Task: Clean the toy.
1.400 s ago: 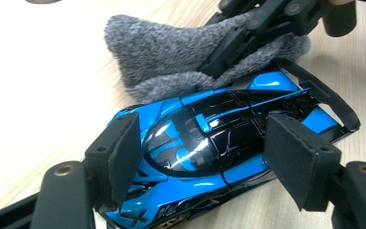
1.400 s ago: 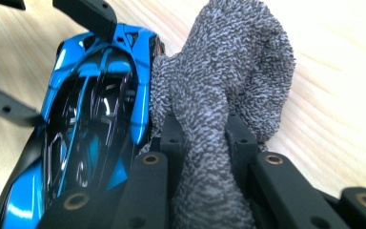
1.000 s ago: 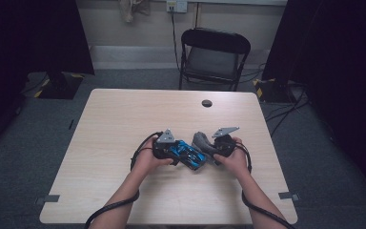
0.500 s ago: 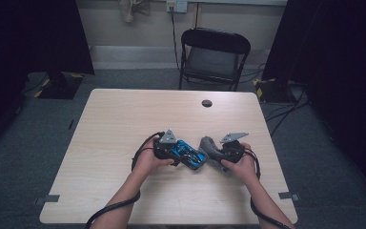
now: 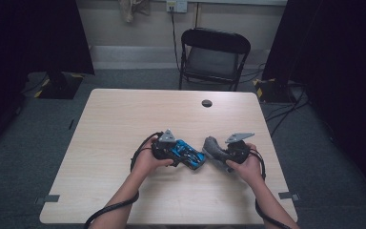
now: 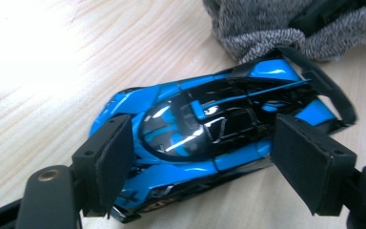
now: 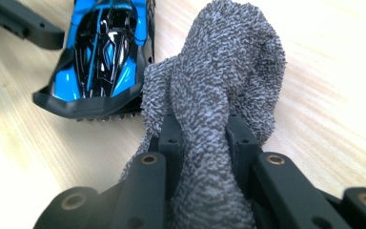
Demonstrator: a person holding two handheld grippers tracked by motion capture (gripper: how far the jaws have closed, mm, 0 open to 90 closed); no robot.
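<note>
Your left gripper (image 6: pixel 198 157) straddles the glossy blue-and-black toy race car (image 6: pixel 209 138) on the pale wooden table (image 5: pixel 124 124), jaws wide apart beside its flanks. Your right gripper (image 7: pixel 202 138) pinches the grey terry cloth (image 7: pixel 219 95), which touches the car's rear, right of it.

right gripper (image 5: pixel 218 155) with grey cloth (image 5: pixel 212 146) moved a little to the right, away from blue toy car (image 5: pixel 187 152), small gap opened between them
</note>
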